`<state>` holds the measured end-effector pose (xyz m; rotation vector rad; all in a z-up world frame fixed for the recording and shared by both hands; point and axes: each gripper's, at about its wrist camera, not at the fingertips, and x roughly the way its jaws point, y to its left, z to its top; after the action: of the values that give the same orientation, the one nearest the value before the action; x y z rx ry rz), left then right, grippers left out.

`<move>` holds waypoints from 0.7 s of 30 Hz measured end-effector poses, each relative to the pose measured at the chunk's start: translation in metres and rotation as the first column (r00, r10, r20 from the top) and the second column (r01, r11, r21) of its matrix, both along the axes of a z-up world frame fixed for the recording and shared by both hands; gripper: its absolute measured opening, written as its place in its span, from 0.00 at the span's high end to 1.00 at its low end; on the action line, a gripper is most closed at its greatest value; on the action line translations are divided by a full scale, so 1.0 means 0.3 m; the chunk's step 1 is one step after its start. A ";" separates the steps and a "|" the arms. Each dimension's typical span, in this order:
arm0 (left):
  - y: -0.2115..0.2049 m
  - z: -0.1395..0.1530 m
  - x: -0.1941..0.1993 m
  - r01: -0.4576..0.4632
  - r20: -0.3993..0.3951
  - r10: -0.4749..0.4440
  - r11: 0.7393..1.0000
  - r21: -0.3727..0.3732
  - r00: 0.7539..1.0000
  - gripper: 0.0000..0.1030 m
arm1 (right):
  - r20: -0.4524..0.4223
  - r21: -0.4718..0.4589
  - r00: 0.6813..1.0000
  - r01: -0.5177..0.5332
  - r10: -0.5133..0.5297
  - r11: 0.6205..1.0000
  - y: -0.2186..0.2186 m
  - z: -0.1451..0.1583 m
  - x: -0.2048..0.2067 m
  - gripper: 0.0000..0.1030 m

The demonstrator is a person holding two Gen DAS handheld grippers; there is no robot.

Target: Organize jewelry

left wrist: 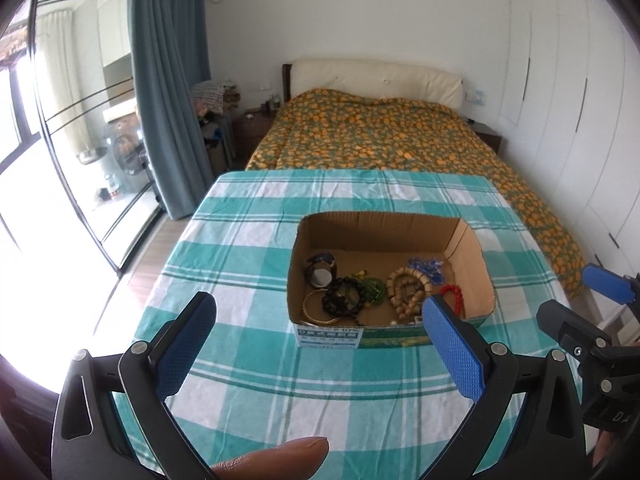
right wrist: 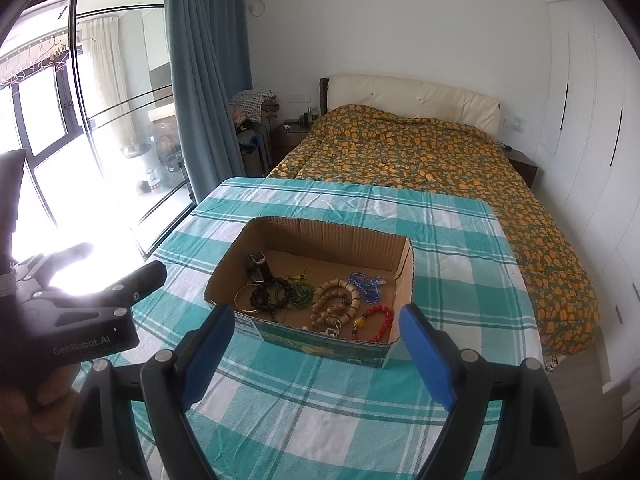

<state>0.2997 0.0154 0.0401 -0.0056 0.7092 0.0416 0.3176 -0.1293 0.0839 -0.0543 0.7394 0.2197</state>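
Note:
An open cardboard box (left wrist: 384,220) (right wrist: 332,228) stands on the teal checked tablecloth (left wrist: 240,240) (right wrist: 460,280). Inside lie a watch (left wrist: 320,270) (right wrist: 260,268), a gold bangle (left wrist: 316,308), dark beads (right wrist: 268,294), a green bracelet (left wrist: 372,290), wooden beads (left wrist: 408,288) (right wrist: 336,296), blue beads (right wrist: 366,282) and a red bracelet (right wrist: 378,322). My left gripper (left wrist: 319,302) hovers open and empty before the box's near wall. My right gripper (right wrist: 316,312) is open and empty too, just short of the box. Each gripper shows at the edge of the other's view.
Beyond the table is a bed (left wrist: 380,132) with an orange patterned cover. A blue curtain (right wrist: 204,80) and glass sliding doors (right wrist: 100,120) are on the left, white wardrobes (left wrist: 560,100) on the right. A thumb (left wrist: 280,456) rests at the bottom of the left wrist view.

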 end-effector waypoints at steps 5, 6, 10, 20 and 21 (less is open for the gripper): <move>-0.001 0.007 -0.006 -0.004 0.007 0.004 1.000 0.003 1.000 0.00 | 0.006 -0.007 1.000 -0.006 0.006 1.000 0.006 0.003 -0.008 0.16; 0.000 0.007 -0.008 -0.005 0.008 0.005 1.000 0.005 1.000 0.00 | 0.005 -0.007 1.000 -0.008 0.008 1.000 0.007 0.002 -0.008 0.16; -0.003 0.007 -0.006 -0.006 0.008 0.006 1.000 0.009 1.000 0.00 | 0.001 -0.012 1.000 -0.010 0.010 1.000 0.013 -0.002 -0.012 0.16; -0.004 -0.004 0.003 -0.020 -0.001 0.020 1.000 0.015 1.000 0.00 | 0.007 -0.022 1.000 -0.009 0.010 1.000 0.018 0.008 -0.017 0.16; -0.002 -0.006 0.003 -0.020 -0.002 0.020 1.000 0.016 1.000 0.00 | 0.006 -0.022 1.000 -0.010 0.010 1.000 0.018 0.008 -0.017 0.16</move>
<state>0.3007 0.0148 0.0384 0.0025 0.7111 0.0669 0.3124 -0.1239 0.0864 -0.0792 0.7359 0.2207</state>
